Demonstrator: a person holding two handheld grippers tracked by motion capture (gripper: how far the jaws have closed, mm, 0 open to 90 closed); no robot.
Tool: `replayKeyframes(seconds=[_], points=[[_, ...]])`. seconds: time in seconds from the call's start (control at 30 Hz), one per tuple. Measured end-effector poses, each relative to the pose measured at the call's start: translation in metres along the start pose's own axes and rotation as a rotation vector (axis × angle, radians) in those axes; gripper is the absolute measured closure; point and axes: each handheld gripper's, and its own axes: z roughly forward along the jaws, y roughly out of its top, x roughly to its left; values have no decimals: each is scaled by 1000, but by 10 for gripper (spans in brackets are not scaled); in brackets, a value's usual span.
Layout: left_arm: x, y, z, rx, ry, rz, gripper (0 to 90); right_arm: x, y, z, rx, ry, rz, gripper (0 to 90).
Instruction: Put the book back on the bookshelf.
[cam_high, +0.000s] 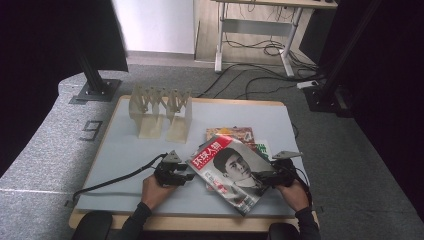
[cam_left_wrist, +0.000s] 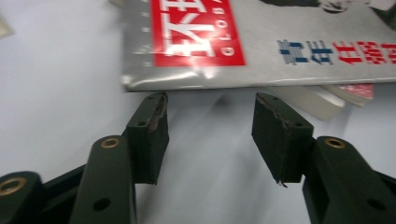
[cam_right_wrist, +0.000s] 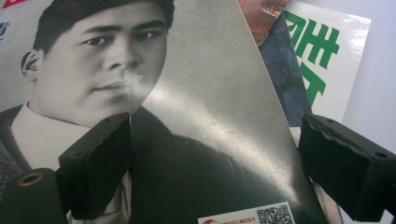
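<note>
A magazine (cam_high: 227, 170) with a grey portrait cover and a red title block lies tilted on the pale table (cam_high: 120, 155), on top of other magazines. My left gripper (cam_high: 189, 176) sits just left of it, open; in the left gripper view the magazine's (cam_left_wrist: 280, 51) edge lies just past the jaw tips of the left gripper (cam_left_wrist: 210, 109), with bare table between them. My right gripper (cam_high: 260, 177) is at the magazine's lower right. In the right gripper view the right gripper (cam_right_wrist: 215, 123) stands wide open over the cover (cam_right_wrist: 201, 116), one jaw above the portrait, the other past the cover's right edge.
Under the top magazine lie one with a red and yellow cover (cam_high: 230, 133) and one with green lettering (cam_high: 261, 148) (cam_right_wrist: 322, 56). A pale wooden folding rack (cam_high: 160, 112) stands at the table's back left. A black post base (cam_high: 95, 90) sits beyond the table corner.
</note>
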Motion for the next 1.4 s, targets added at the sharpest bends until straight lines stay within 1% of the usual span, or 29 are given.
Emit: replayKeyframes(seconds=[0.13,0.23,0.3,0.43,0.47,0.63,0.73,0.8,0.97,1.03,1.1,1.13,1.17,1.23,1.3,1.4], points=[[-5,2,3,-7,-13,5,466,1,-2,-1,-5,3,6,104],[-4,5,5,-8,-13,2,466,1,-2,-1,-6,1,6,104],[-3,8,6,-11,0,1,464,2,-3,-1,-6,1,11,105],[2,16,6,-24,8,-14,464,3,-5,-1,-11,10,25,108],[4,18,7,-27,6,-22,464,3,-5,-1,-13,8,25,109],[13,29,12,-23,26,-35,464,8,-6,-2,-19,-7,33,112],[18,35,16,-36,41,-48,464,11,-6,-2,-20,-10,29,110],[22,38,18,-51,44,-61,468,13,-7,-2,-19,-10,24,108],[28,46,22,-47,61,-71,467,17,-7,-3,-8,-3,18,102],[28,46,21,-49,70,-66,468,19,-8,-5,-7,0,10,102],[24,44,21,-34,74,-51,468,20,-9,-5,-9,6,5,104],[24,44,21,-34,74,-51,468,21,-10,-6,-9,10,6,105],[20,41,21,-21,75,-35,467,22,-11,-6,-10,9,4,105],[15,39,21,-17,67,-19,468,23,-11,-7,-9,4,1,106],[13,38,21,-24,60,-21,468,26,-12,-8,-7,-5,-8,106],[15,40,20,-28,57,-26,468,32,-13,-10,5,-9,-21,107]])
